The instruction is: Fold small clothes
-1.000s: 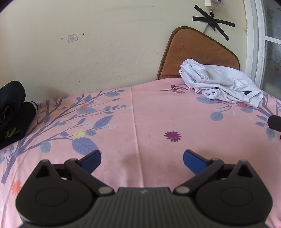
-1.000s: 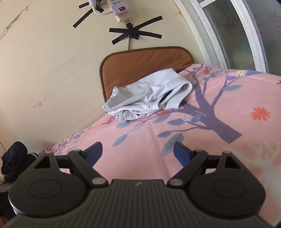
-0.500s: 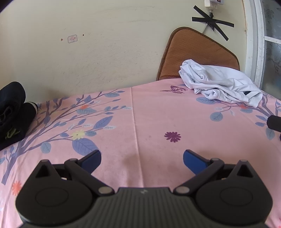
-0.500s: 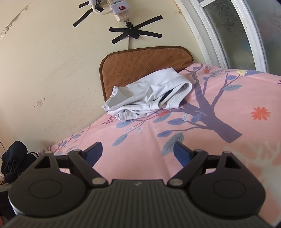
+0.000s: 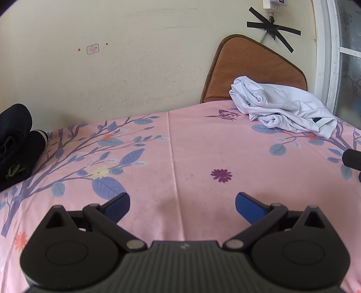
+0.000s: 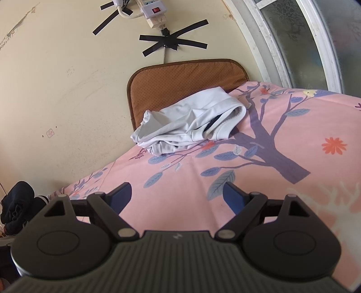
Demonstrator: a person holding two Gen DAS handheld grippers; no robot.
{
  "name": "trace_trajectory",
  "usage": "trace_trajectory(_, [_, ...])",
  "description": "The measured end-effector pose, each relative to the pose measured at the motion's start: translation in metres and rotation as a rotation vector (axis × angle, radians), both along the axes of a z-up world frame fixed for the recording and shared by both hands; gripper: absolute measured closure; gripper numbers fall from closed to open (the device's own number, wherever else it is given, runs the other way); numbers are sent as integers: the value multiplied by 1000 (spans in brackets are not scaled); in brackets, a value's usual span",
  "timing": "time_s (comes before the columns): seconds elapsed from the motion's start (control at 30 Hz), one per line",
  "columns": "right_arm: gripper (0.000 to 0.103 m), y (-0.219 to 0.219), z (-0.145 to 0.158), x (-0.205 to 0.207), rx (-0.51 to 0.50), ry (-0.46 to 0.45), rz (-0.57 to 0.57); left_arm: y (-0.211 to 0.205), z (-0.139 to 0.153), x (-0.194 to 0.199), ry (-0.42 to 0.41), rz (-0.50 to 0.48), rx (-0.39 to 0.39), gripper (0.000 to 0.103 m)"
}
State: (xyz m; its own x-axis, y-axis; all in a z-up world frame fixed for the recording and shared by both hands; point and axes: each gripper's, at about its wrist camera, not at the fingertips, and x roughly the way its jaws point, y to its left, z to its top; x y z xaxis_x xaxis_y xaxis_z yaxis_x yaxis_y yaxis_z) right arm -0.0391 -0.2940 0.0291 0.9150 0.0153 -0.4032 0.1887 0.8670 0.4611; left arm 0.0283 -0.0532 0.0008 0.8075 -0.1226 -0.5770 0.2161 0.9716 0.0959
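A crumpled white garment [image 5: 282, 112] lies at the far right of the pink floral sheet [image 5: 191, 153], against a brown cushion. It also shows in the right wrist view [image 6: 191, 128], straight ahead and a little left. My left gripper [image 5: 182, 202] is open and empty, low over the sheet's middle, well short of the garment. My right gripper [image 6: 177, 195] is open and empty, above the sheet in front of the garment. A black part of the right gripper shows at the right edge of the left wrist view [image 5: 352, 159].
A brown cushion [image 6: 180, 88] leans on the wall behind the garment. Dark clothes [image 5: 15, 144] are piled at the sheet's left edge, also in the right wrist view [image 6: 18, 207]. A power strip [image 6: 153, 11] is taped to the wall; a window frame [image 6: 293, 40] stands right.
Both grippers have crept slightly forward toward the white garment. Both stay open and empty; the garment has not moved.
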Motion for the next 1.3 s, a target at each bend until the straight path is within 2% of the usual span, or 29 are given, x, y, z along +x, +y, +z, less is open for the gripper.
trace_trajectory(1.3, [13,1,0,-3,-5,-2,-9,1,0,0,6,-1,-7,0])
